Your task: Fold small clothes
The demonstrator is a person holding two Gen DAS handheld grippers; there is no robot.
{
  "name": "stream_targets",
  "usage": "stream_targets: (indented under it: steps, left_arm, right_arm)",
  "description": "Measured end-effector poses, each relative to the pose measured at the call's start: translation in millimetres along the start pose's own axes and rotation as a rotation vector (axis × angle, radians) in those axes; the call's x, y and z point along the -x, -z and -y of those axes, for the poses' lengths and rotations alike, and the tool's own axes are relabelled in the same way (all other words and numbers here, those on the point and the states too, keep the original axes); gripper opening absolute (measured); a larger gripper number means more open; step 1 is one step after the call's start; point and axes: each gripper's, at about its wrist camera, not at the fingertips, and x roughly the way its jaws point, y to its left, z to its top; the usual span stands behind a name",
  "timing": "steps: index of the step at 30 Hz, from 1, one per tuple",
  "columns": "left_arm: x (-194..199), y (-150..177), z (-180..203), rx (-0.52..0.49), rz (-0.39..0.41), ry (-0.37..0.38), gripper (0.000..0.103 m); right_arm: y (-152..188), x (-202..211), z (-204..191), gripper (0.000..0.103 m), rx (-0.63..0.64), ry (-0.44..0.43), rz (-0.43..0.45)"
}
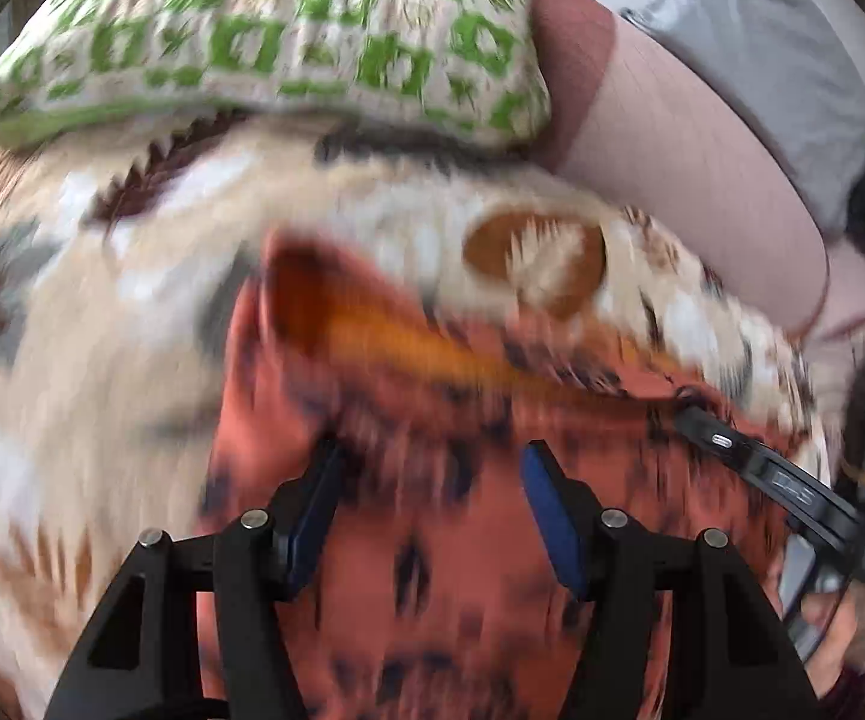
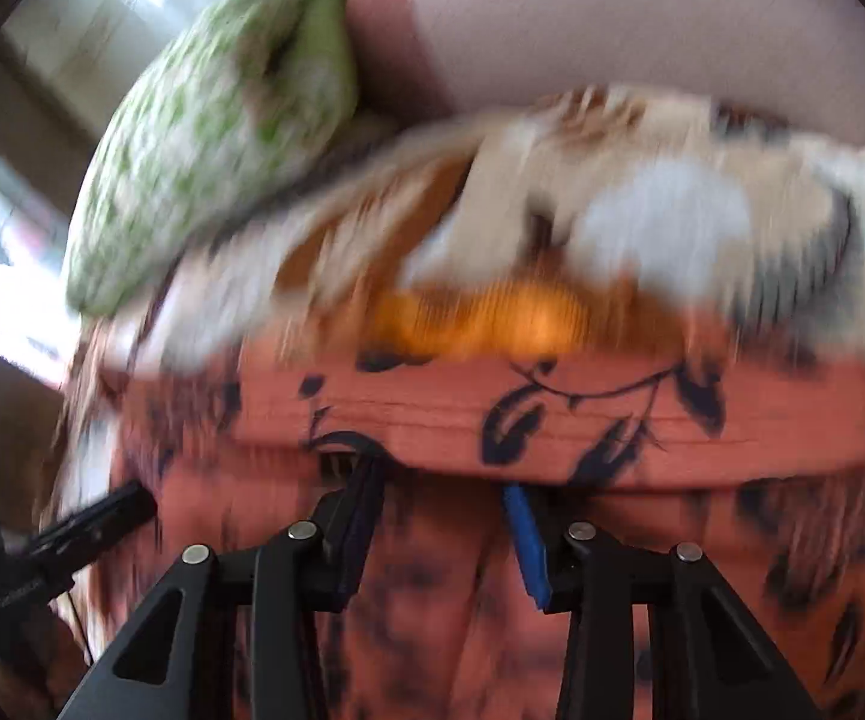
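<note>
The left gripper [image 1: 426, 468] stands with its blue-padded fingers spread apart, nothing caught between them, poised just over the salmon garment [image 1: 432, 570] with its dark leaf print. The right gripper [image 2: 441, 480] is spread too, its tips pushed up against a folded ridge of that same cloth [image 2: 552, 414] — whether a pad has slipped under the edge I cannot tell, since the fold hides the very ends. Both views are smeared with motion, so fine detail is lost. The garment lies on a cream bedspread [image 1: 72, 312] patterned in brown and grey, with an orange strip of fabric [image 1: 432, 354] showing along its far edge; beyond that sits a green-and-white pillow [image 1: 288, 36] and a pink bolster [image 1: 690, 168]. To my eye one fold is already laid — the doubled band across the right view suggests it — and the hands look to be between grips. The next move, I'd judge, calls for both claws to close on matching corners of the near edge and carry it over evenly, keeping the cloth from bunching.
</note>
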Motion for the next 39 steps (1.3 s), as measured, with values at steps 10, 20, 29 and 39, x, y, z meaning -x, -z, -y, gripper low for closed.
stream_targets:
  steps: [10, 20, 29, 39]
  left_arm:
    - [13.9, 21.2, -13.7, -0.048, 0.052, -0.07, 0.064]
    - [35.8, 75.7, -8.0, -0.112, 0.0, -0.224, 0.064]
    - [106.0, 149.6, -27.1, 0.05, -0.011, -0.035, 0.07]
    - [91.9, 164.3, -64.1, 0.342, -0.026, 0.088, 0.07]
  right_arm:
    - [12.3, 100.6, 87.7, 0.045, -0.02, 0.039, 0.081]
    - [106.2, 127.9, 132.6, 0.044, -0.091, 0.066, -0.063]
    - [152.5, 197.2, 152.3, 0.063, -0.335, -0.275, -0.029]
    - [190.6, 175.1, 175.1, 0.063, -0.546, -0.392, -0.01]
